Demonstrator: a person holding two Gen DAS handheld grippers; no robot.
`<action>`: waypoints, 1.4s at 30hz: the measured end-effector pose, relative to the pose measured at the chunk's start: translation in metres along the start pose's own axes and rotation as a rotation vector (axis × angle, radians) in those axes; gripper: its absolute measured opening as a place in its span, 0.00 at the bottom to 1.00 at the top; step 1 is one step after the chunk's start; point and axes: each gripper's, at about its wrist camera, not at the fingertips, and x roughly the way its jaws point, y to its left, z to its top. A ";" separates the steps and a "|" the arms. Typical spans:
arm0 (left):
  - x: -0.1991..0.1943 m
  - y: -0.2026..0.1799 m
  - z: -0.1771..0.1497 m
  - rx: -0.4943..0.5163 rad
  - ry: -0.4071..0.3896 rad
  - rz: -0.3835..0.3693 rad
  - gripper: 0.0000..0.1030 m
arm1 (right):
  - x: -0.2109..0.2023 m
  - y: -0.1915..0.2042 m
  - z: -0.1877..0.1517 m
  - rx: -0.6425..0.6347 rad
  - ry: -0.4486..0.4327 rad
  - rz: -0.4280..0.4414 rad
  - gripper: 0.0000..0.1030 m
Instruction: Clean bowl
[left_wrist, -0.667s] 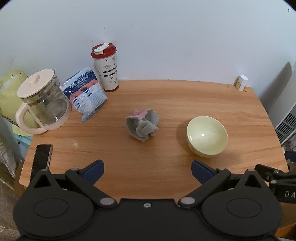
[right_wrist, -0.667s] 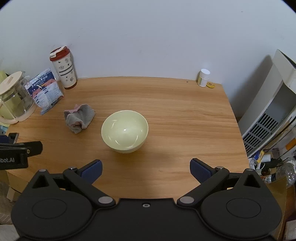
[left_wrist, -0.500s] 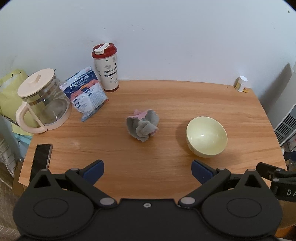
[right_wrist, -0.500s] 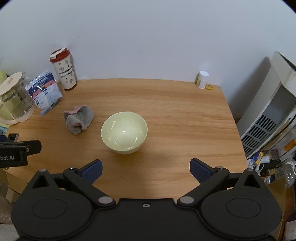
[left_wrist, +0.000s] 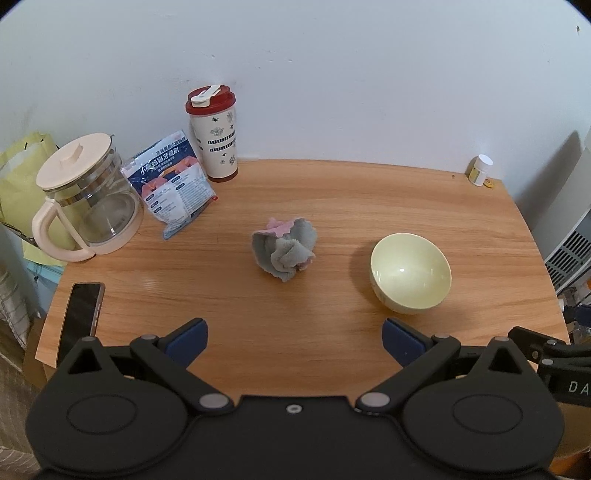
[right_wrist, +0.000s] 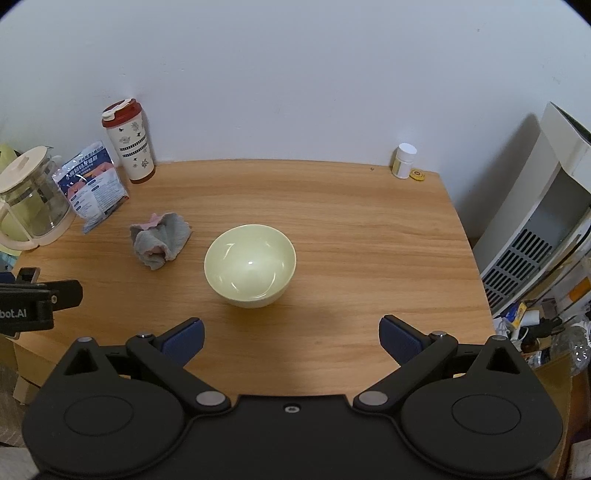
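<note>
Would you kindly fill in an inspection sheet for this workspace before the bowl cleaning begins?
Surface: wooden table, bare in the middle.
Job's things: pale green bowl upright, looks empty; crumpled grey and pink cloth lying apart from it.
Clutter: glass jug with cream lid, blue and white pouch, red-lidded tumbler, black phone at the table's edge, small white-capped bottle.
Grippers: left gripper and right gripper both open, holding nothing.
Cables: nothing seen.
Surroundings: white wall; white appliance with vents beside the table.
</note>
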 end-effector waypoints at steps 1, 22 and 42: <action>0.000 0.001 0.001 0.000 0.003 0.000 1.00 | 0.000 0.001 0.000 -0.001 -0.001 -0.001 0.99; 0.005 0.010 0.003 -0.026 0.034 0.030 1.00 | 0.007 -0.004 0.002 -0.009 0.023 0.031 0.99; 0.013 0.009 0.006 -0.032 0.050 0.026 1.00 | 0.015 -0.007 0.003 0.002 0.046 0.019 0.99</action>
